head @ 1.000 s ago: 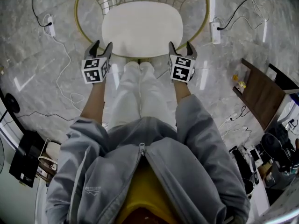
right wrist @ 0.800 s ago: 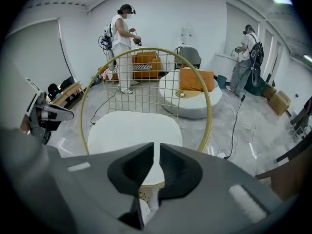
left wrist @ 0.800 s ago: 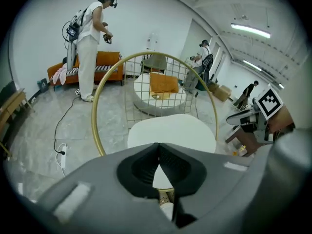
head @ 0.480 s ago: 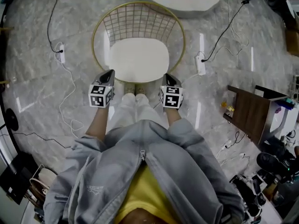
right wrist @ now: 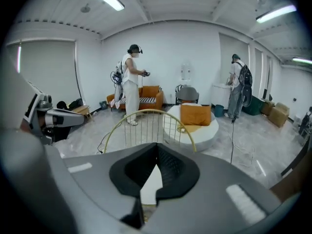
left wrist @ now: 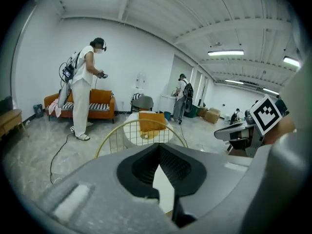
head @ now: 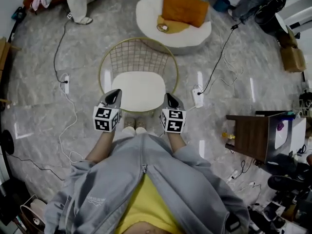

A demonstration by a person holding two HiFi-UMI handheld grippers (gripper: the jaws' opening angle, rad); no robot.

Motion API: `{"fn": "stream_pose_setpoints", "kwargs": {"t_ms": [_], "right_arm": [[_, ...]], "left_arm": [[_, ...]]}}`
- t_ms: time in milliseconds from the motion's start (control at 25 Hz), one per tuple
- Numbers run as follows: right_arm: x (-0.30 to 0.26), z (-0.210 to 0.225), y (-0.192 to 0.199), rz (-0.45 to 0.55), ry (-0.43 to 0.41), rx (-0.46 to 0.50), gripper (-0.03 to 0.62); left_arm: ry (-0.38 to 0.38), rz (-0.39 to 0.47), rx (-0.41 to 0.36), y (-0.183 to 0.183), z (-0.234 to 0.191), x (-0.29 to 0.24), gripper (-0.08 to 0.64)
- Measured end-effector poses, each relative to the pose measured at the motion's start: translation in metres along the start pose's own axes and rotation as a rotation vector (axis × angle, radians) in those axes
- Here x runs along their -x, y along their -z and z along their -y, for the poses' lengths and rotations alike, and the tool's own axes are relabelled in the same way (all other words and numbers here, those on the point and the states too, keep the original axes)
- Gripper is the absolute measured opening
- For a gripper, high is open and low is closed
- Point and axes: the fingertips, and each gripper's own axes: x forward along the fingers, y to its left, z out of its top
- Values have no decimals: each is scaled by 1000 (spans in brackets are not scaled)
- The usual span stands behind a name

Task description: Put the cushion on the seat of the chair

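Placement looks finished: the white cushion (head: 141, 89) lies flat on the seat of the wire chair (head: 139, 57) at twelve o'clock. The left claw (head: 116, 92) and right claw (head: 168, 96) hang over its near edge, both pressed together, pinching nothing. The next move probably calls only for backing away, unless the orange pillow (head: 184, 8) at one o'clock is wanted.

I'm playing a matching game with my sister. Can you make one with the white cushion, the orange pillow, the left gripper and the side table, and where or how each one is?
Things:
1. white cushion
2. orange pillow
3. left gripper
4. side table

Places or states:
A. on the round white pouf
B. jaws shut, holding nothing
C. on the seat of the chair
D. brown, standing at the right of the head view

Pairs: 1-C, 2-A, 3-B, 4-D.
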Motion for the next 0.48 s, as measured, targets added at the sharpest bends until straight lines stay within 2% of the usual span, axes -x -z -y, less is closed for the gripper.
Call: {"fn": "stream_pose_setpoints", "kwargs": {"t_ms": [280,480], "right_arm": [[53,-21,-113,263,-9,71,0],[94,-39,-178,429,-27,145,0]], "left_arm": [[-30,226,-63,-109,20,43,6],[-52,343,-127,-169,38,73,6]]}}
